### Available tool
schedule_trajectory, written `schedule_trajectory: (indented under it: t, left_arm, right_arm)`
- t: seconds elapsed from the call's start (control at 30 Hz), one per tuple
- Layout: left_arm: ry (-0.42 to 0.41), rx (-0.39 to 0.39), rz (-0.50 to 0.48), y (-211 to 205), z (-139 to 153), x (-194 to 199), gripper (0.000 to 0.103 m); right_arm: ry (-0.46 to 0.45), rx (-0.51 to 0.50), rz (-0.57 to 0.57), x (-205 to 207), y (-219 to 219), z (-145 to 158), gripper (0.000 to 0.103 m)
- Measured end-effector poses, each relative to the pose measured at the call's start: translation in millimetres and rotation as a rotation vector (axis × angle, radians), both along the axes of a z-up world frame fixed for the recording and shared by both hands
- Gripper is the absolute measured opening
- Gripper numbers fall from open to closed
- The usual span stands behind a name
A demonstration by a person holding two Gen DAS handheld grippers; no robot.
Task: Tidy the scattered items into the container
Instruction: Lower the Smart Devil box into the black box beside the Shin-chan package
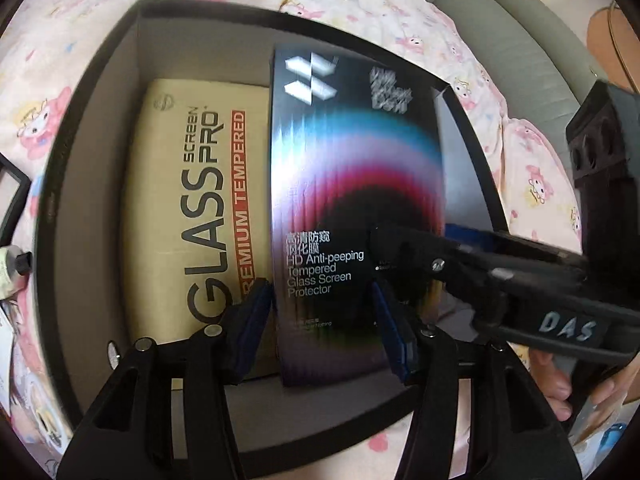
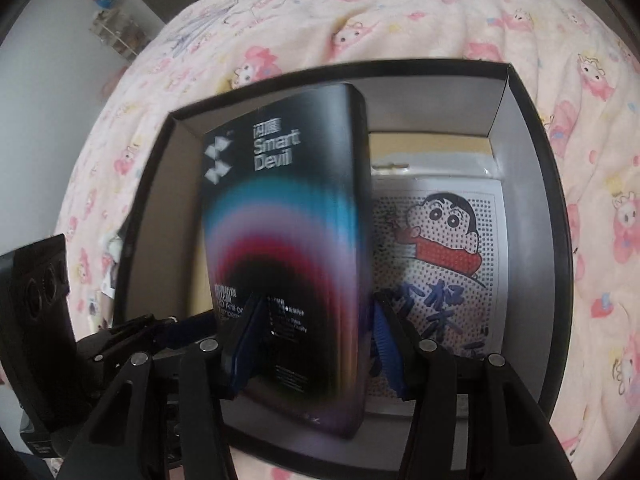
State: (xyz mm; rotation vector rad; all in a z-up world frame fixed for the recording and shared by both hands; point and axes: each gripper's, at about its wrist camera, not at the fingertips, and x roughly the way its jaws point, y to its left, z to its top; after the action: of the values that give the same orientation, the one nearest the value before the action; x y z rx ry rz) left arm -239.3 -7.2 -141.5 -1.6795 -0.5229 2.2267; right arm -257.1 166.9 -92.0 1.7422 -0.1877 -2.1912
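Observation:
A black open box lies on the bed; it also shows in the right wrist view. Inside lie a tan "Glass Pro" package and a white cartoon-print package. A black screen-protector box with a rainbow arc is held tilted over the open box. My left gripper straddles its near end, pads at both sides. My right gripper does the same in its own view on the same box. The right gripper's fingers reach in from the right.
The box sits on a pink cartoon-print blanket. A grey-green cushion lies at the far right. A tube and small items lie left of the box, with a dark frame corner behind them.

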Motion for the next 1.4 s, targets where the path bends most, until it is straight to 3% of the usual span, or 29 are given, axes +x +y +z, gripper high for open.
schedule_trajectory:
  t: [0.23,0.4,0.6,0.73,0.8,0.87,0.9,1.1,1.23,1.3,1.4]
  left_arm:
    - [-0.009,-0.093,0.01,3,5,3,0.049]
    - [0.066,-0.139,0.026,6,30,0,0.055]
    - [0.066,-0.227,-0.038,36,25,-9,0.057]
    - [0.07,-0.29,-0.106,59,22,-16,0.07]
    - [0.075,-0.362,-0.124,67,18,-16,0.069]
    - [0.087,-0.445,-0.118,66,16,-13,0.053]
    - [0.088,-0.466,-0.105,63,16,-13,0.052]
    - [0.037,-0.418,-0.043,26,14,-14,0.051]
    - [0.056,-0.373,-0.028,5,18,-6,0.043]
    - [0.067,-0.342,-0.025,-3,19,-3,0.042]
    - [0.078,-0.309,-0.023,-8,20,3,0.042]
  right_arm:
    - [-0.158,-0.084,-0.03,-3,14,-25,0.048]
    - [-0.062,-0.043,-0.081,5,32,5,0.048]
    - [0.055,0.095,-0.152,16,41,28,0.048]
    - [0.062,0.111,-0.153,18,42,31,0.048]
    - [0.021,0.101,-0.13,16,39,21,0.048]
    - [-0.019,0.086,-0.125,15,36,11,0.048]
    - [-0.038,0.082,-0.133,13,34,8,0.048]
    - [0.007,0.146,-0.149,10,14,12,0.048]
    - [-0.02,0.156,-0.134,12,8,1,0.048]
    - [-0.047,0.104,-0.154,11,13,-6,0.047]
    - [-0.133,-0.067,-0.189,6,24,-16,0.048]
